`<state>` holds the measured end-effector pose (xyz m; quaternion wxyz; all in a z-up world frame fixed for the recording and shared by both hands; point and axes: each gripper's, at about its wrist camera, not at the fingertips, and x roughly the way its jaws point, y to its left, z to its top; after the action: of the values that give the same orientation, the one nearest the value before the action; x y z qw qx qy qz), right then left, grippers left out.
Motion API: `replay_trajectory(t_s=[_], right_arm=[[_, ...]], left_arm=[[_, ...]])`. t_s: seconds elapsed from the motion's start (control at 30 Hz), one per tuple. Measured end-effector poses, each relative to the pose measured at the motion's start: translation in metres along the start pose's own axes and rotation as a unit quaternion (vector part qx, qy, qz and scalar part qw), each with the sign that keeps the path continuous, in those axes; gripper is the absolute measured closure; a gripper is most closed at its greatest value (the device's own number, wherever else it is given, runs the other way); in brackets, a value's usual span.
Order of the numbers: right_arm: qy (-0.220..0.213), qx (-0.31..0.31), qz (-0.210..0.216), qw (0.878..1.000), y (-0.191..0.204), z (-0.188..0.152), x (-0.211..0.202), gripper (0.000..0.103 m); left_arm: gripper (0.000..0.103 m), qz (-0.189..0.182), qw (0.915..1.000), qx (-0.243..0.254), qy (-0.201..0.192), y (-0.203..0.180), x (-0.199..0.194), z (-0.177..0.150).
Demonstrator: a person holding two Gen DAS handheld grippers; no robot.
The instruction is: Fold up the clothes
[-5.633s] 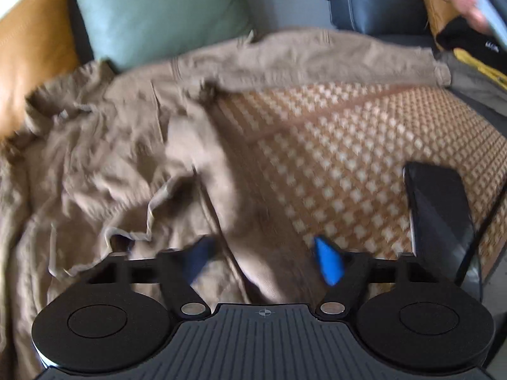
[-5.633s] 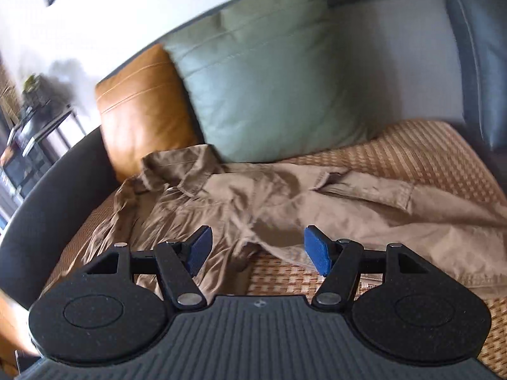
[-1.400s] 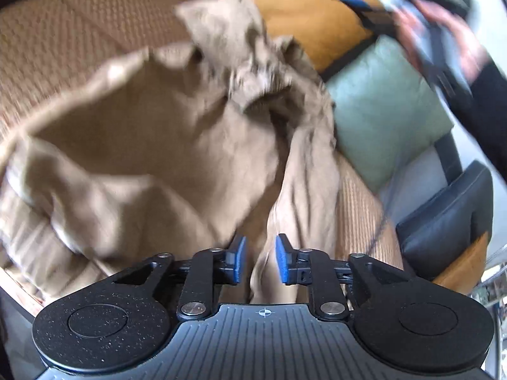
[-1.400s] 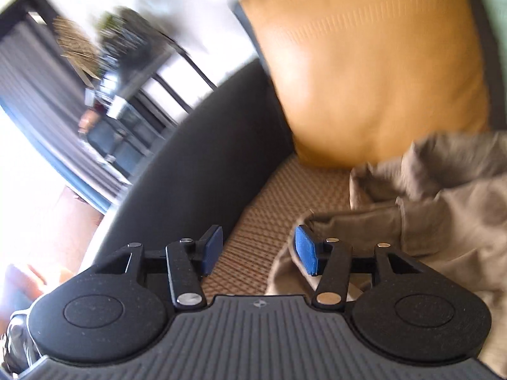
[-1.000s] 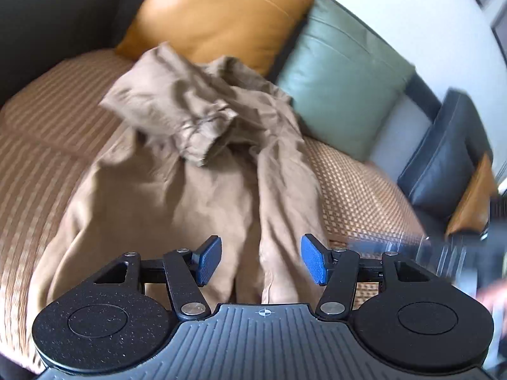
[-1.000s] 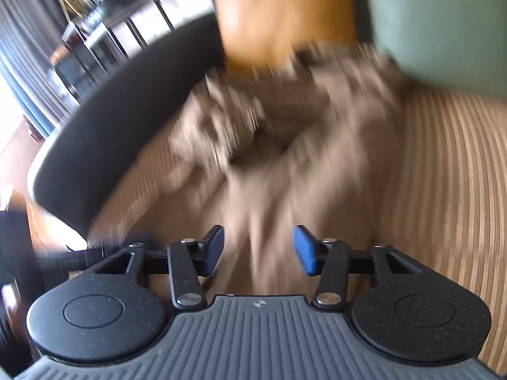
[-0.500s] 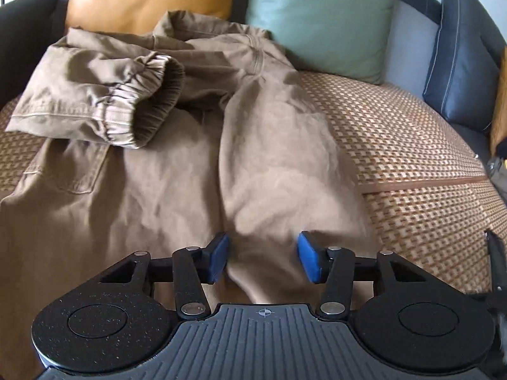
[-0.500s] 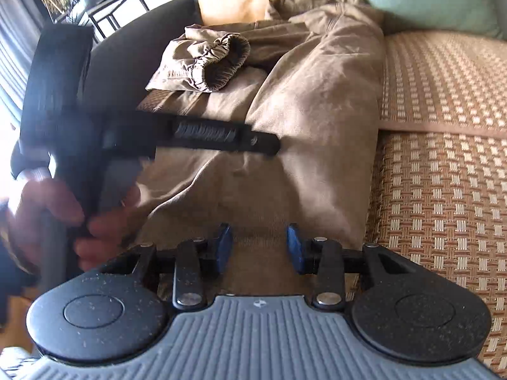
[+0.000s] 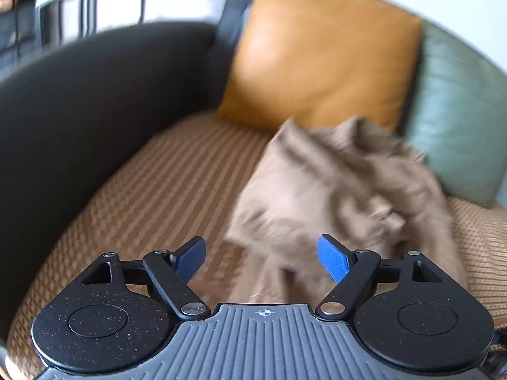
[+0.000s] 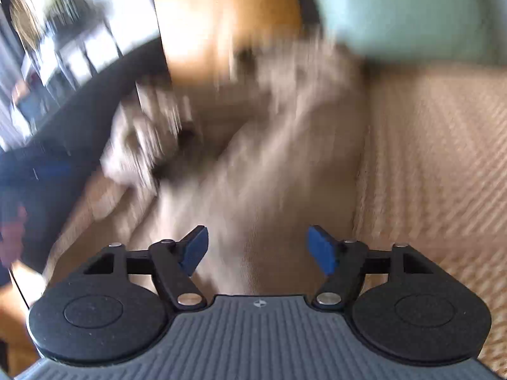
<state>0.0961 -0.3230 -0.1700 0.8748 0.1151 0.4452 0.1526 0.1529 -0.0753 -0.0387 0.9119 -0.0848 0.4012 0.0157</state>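
The crumpled tan cotton garment (image 9: 342, 196) lies bunched on the brown woven seat mat (image 9: 164, 183), filling the centre right of the left wrist view, its upper edge against the mustard-orange leather cushion (image 9: 320, 50) and the sage-green cushion (image 9: 459, 110) at the upper right. The left gripper (image 9: 262, 258) stands with its blue-padded jaws spread wide and nothing between them, its right pad over the cloth's lower edge. In the right wrist view, heavily blurred, the same garment (image 10: 259, 145) runs from the centre down to the bottom, and the right gripper (image 10: 258, 248) is likewise wide apart and empty above the fabric. The dark curved sofa arm (image 9: 79, 110) fills the left.
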Motion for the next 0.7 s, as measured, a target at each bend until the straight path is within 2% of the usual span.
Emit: replay_trajectory(t_s=[0.03, 0.1, 0.13, 0.17, 0.2, 0.23, 0.3, 0.47, 0.53, 0.7], right_arm=[[0.028, -0.022, -0.01, 0.999, 0.003, 0.002, 0.01, 0.028], [0.039, -0.063, -0.017, 0.997, 0.015, 0.02, 0.01, 0.034], [0.017, -0.066, -0.002, 0.998, 0.021, 0.033, 0.002, 0.039], [-0.006, -0.07, 0.013, 0.997, 0.028, 0.046, -0.004, 0.038], [-0.034, -0.077, 0.027, 0.996, 0.036, 0.061, -0.009, 0.035], [-0.06, -0.085, 0.041, 0.994, 0.045, 0.076, -0.013, 0.027], [-0.079, -0.094, 0.062, 0.99, 0.059, 0.107, 0.0, 0.024], [-0.05, -0.056, 0.073, 0.995, 0.072, 0.153, 0.074, 0.025], [-0.031, -0.048, 0.084, 0.995, 0.073, 0.157, 0.096, 0.026], [0.02, -0.08, 0.104, 0.991, 0.081, 0.157, 0.126, 0.028]], left_arm=[[0.017, -0.003, 0.9999, -0.003, 0.014, 0.006, 0.006, -0.004], [0.019, -0.009, 0.9996, -0.008, 0.027, 0.014, 0.012, -0.011], [0.019, -0.018, 0.9995, -0.011, 0.022, 0.015, 0.011, -0.013], [0.018, -0.028, 0.9994, -0.015, 0.016, 0.015, 0.009, -0.015], [0.018, -0.043, 0.9989, -0.014, 0.011, 0.013, 0.006, -0.015], [0.018, -0.058, 0.9983, -0.008, 0.006, 0.008, 0.002, -0.015], [0.017, -0.077, 0.9969, 0.016, -0.009, -0.002, -0.005, -0.015], [0.017, -0.092, 0.9927, 0.072, -0.029, -0.013, -0.015, -0.023], [0.017, -0.094, 0.9913, 0.087, -0.032, -0.014, -0.018, -0.028], [0.017, -0.1, 0.9906, 0.088, -0.033, -0.01, -0.02, -0.033]])
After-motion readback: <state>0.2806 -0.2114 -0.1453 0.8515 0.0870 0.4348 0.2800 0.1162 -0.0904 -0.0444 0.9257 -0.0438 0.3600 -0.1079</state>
